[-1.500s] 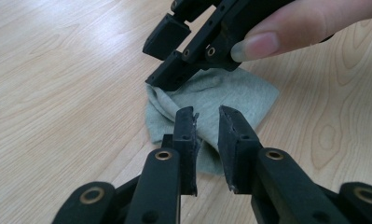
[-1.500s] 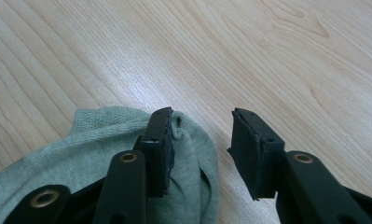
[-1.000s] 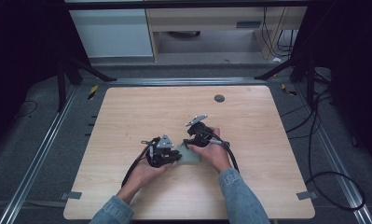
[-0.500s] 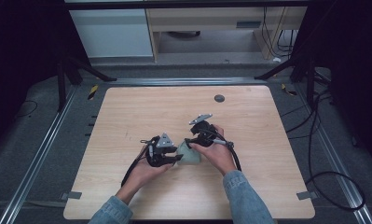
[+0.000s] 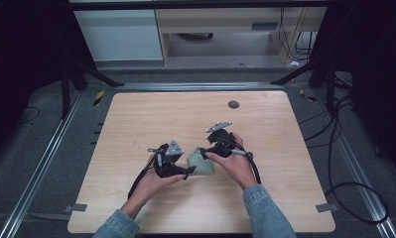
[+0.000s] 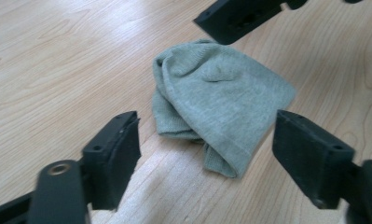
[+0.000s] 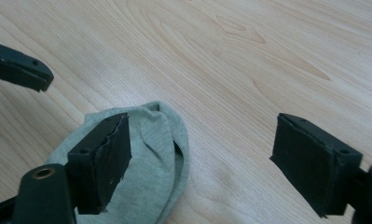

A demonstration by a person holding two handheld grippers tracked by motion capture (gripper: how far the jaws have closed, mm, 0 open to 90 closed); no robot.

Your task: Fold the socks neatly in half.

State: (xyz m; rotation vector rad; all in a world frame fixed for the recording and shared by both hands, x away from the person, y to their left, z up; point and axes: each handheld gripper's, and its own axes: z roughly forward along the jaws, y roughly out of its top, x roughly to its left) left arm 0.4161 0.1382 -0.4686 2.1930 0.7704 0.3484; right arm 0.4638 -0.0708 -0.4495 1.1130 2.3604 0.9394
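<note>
Person at the near edge of the wooden table (image 5: 136,114), a handheld gripper in each hand, both brought in low around a small grey-green cloth (image 5: 201,161) that lies on the tabletop a little toward the person's side of centre. The cloth (image 6: 221,107) is bunched and folded over on itself, more a rounded wad than a flat sheet; layered edges show along its near side in the left gripper view. Left gripper (image 6: 207,149): jaws spread wide, nothing between them, the cloth lying just ahead of the opening. Right gripper (image 7: 200,158): jaws also wide apart, not clamped on anything; its one jaw sits over the edge of the cloth (image 7: 146,158), whether touching or just above I cannot tell. From the high view the left gripper (image 5: 185,171) and right gripper (image 5: 205,148) flank the cloth closely, one on either side. Judgement: the work looks early or between steps. The cloth is neither gripped nor lifted nor laid out neat, so taking hold of it and whatever shaping follows all seems left to do. Hard to make out: what kind of cloth this is, how many folds it has, and what lies under its far side. A small dark round mark (image 5: 233,104) sits well apart, toward the far edge.
</note>
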